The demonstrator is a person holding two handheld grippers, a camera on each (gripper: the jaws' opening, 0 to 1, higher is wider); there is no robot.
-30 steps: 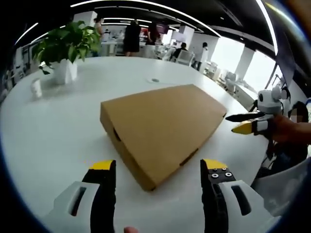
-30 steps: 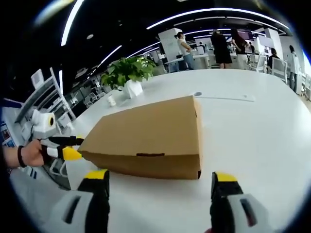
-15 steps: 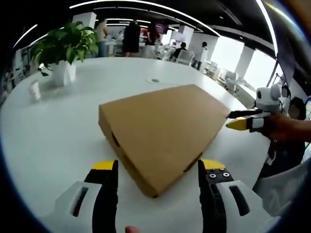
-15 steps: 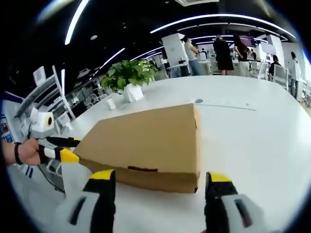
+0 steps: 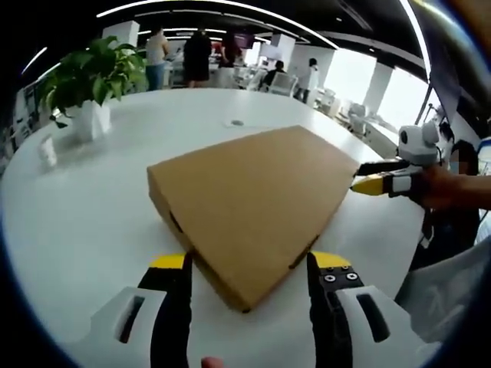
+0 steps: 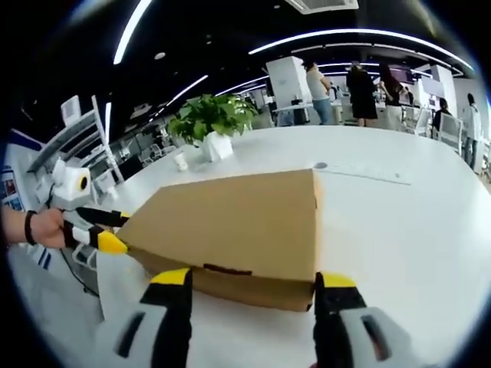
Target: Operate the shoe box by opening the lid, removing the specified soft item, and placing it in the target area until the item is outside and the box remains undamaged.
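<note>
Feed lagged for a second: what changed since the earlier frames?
Both grippers closed in on the shoe box: the left gripper now straddles its near corner, the right gripper its side edge. Nothing gripped. The lid stays shut; box, plant and table unmoved.

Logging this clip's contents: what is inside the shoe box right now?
Nothing inside can be seen. The shoe box lies flat on the white table with its lid shut, so whatever it holds is covered. Both grippers, left and right, sit open at its edges.
</note>
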